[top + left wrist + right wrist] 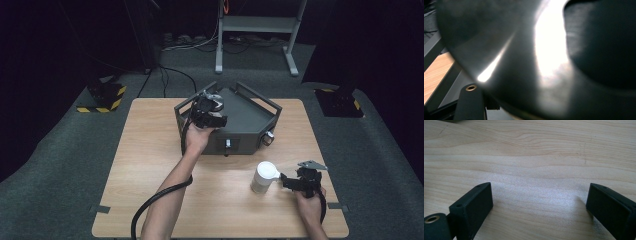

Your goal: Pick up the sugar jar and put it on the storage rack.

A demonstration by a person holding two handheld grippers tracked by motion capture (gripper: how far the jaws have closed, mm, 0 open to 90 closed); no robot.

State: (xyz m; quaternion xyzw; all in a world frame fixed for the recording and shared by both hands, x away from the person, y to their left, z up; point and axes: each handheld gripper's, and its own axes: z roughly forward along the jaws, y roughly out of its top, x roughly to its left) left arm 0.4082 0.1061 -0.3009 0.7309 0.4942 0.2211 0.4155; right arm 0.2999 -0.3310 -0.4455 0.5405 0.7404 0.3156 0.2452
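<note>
High view showed the left claw (212, 111) clamped on a shiny metal thing (524, 62) above the grey box (250, 122), likely hard and slippery and best held by its edge, while the right claw (286, 180) stood open.

Cup (263, 176) stands on table (150, 165), seemingly before tray (250, 117).

a shiny round metal thing (216, 103) sits up over the dark grey box (250, 120). the box sits at the back of the surface (150, 165). a white cup (263, 177) stands up near the front.
</note>
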